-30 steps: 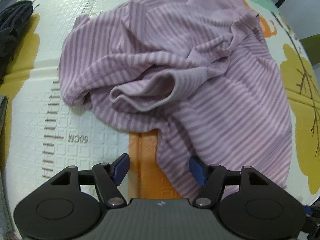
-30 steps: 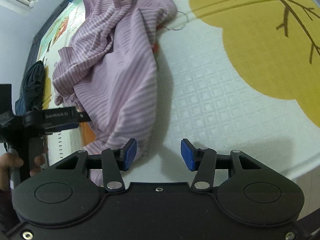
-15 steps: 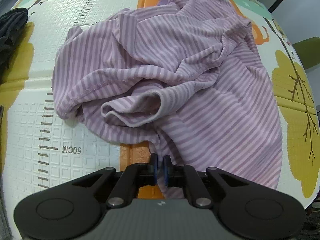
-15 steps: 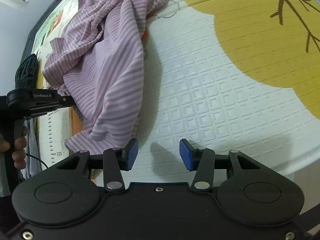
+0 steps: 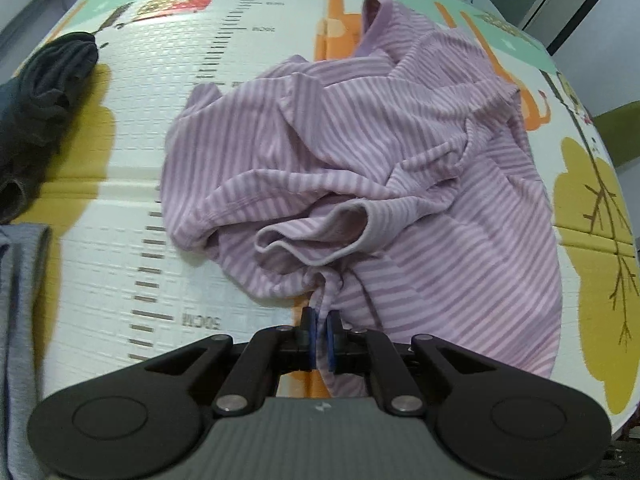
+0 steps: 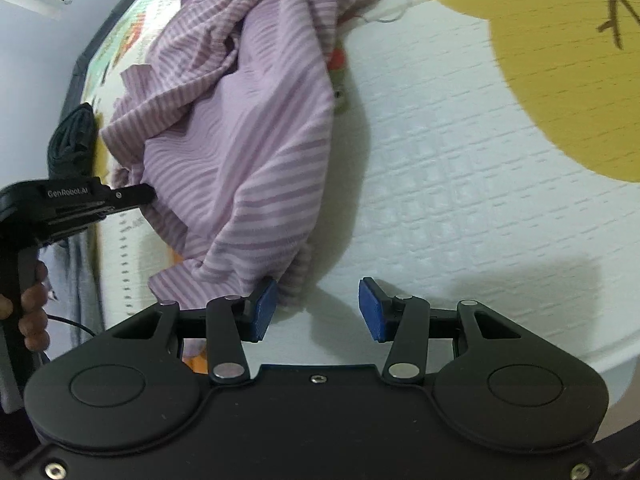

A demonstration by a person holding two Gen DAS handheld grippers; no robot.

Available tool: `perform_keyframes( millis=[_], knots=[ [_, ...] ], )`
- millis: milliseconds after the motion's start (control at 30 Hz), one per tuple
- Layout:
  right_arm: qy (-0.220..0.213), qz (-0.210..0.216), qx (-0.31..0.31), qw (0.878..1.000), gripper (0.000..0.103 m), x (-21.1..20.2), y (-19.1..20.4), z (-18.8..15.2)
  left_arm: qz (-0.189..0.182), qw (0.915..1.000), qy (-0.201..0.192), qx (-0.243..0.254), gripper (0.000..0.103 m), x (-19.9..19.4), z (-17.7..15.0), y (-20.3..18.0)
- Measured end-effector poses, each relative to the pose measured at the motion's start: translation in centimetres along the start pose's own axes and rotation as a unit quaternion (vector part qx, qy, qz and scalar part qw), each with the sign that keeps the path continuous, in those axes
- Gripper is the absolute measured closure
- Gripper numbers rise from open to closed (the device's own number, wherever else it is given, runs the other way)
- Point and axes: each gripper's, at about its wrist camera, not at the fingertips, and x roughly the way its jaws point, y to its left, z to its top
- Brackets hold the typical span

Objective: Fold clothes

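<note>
A crumpled lilac striped shirt (image 5: 360, 168) lies on a patterned play mat (image 5: 132, 216). My left gripper (image 5: 319, 332) is shut on the shirt's near edge, and the pinched cloth rises in a small peak off the mat. In the right wrist view the same shirt (image 6: 248, 128) hangs lifted at its left side from the left gripper (image 6: 148, 194), held by a person's hand (image 6: 32, 308). My right gripper (image 6: 316, 308) is open just above the mat, its left pad (image 6: 264, 306) touching the shirt's bottom hem; nothing sits between its pads.
A dark rolled garment (image 5: 44, 92) lies at the mat's far left. A grey folded cloth (image 5: 16, 320) sits at the near left. The mat's near edge (image 6: 560, 344) drops off on the right. White mat stretches to the right of the shirt.
The left gripper closed on the shirt's near edge and lifted it, pulling the cloth up. The right gripper slid left and down toward the shirt's hem, staying open.
</note>
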Motion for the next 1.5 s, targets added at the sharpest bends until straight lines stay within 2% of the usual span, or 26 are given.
perform_keyframes(
  millis=[300, 367, 467, 567, 767, 1000, 1233, 1367, 1500],
  knots=[
    [0.011, 0.004, -0.001, 1.000, 0.058, 2.3, 1.7, 0.2, 0.002, 1.0000, 0.004, -0.007, 0.097, 0.4, -0.5, 0.0],
    [0.015, 0.011, 0.008, 1.000, 0.072, 2.7, 1.7, 0.1, 0.001, 0.9999, 0.006, -0.009, 0.097, 0.5, -0.5, 0.1],
    [0.031, 0.023, 0.028, 0.999, 0.085, 3.7, 1.5, 0.0, -0.001, 0.9999, 0.010, -0.011, 0.097, 0.7, -0.5, 0.0],
    [0.018, 0.020, 0.031, 0.999, 0.093, 3.8, 1.7, -0.1, 0.000, 0.9999, 0.012, -0.010, 0.097, 0.9, -0.5, 0.0],
    [-0.001, 0.016, 0.032, 0.999, 0.095, 2.8, 1.9, -0.4, -0.007, 0.9999, 0.013, -0.006, 0.097, 0.7, -0.5, 0.3],
    [-0.032, -0.014, 0.029, 0.999, 0.096, -1.0, 0.9, -0.5, 0.000, 0.9999, -0.011, 0.000, 0.097, -0.8, 0.1, 1.2],
    [-0.065, -0.052, 0.034, 0.996, 0.096, -5.3, -1.4, 0.0, 0.041, 0.9986, -0.032, -0.014, 0.098, -2.0, 1.7, 3.7],
    [-0.072, -0.086, 0.026, 0.993, 0.096, -6.6, -2.1, 0.2, 0.027, 0.9991, -0.026, -0.017, 0.098, -2.1, 2.1, 4.4],
    [-0.080, -0.146, 0.012, 0.986, 0.096, -7.0, -2.4, 0.4, 0.003, 0.9999, -0.010, -0.013, 0.094, -1.9, 1.4, 3.8]
  ],
)
